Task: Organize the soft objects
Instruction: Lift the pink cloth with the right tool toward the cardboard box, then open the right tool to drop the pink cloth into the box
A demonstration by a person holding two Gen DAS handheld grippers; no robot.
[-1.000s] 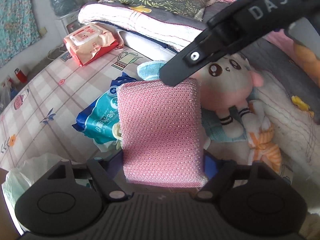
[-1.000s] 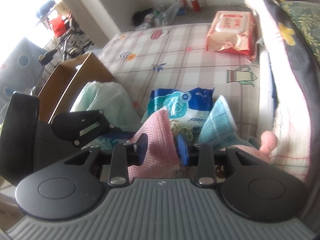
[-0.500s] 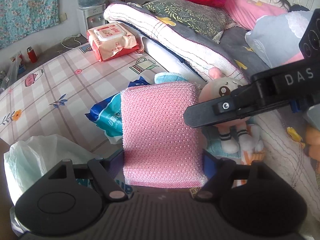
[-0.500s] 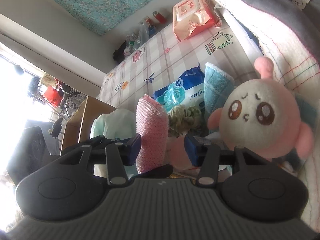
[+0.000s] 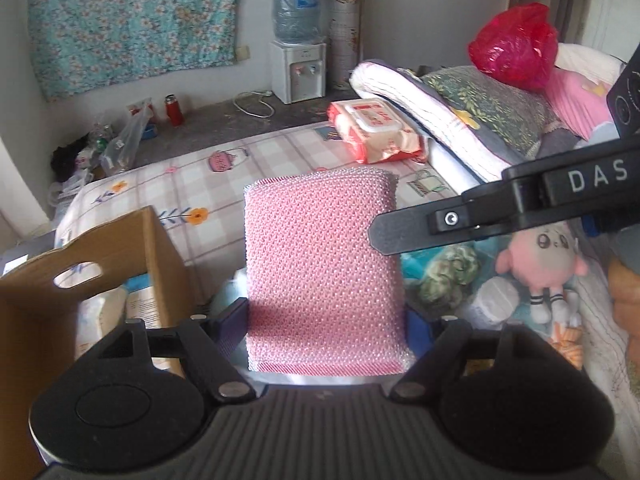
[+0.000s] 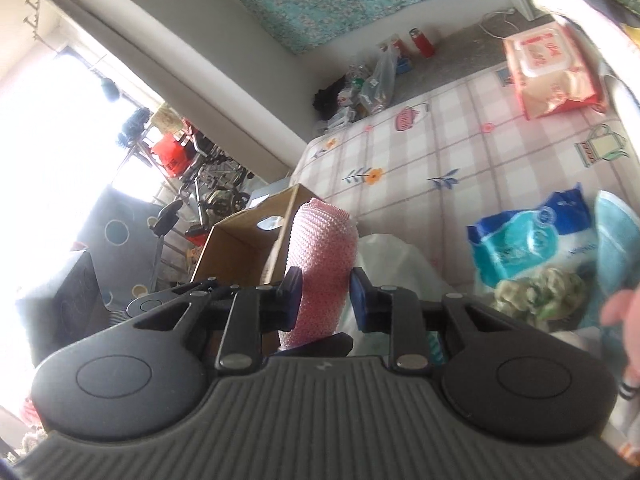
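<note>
— What's in the cardboard box (image 5: 120, 264)?
— White packets; can't tell more.
— And the pink sponge (image 5: 324, 268)?
— Upright in the air beside the box, pinched by the left gripper (image 5: 326, 320). The right gripper (image 6: 325, 294) brackets it, fingers slightly apart, grip unclear.

Pink knobbly sponge (image 5: 324, 264) upright, lifted above the bed, beside the cardboard box (image 5: 116, 256).

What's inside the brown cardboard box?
Through the cardboard box opening, some white and pale blue packages show. The box wall hides the rest, so nothing more can be told.
</note>
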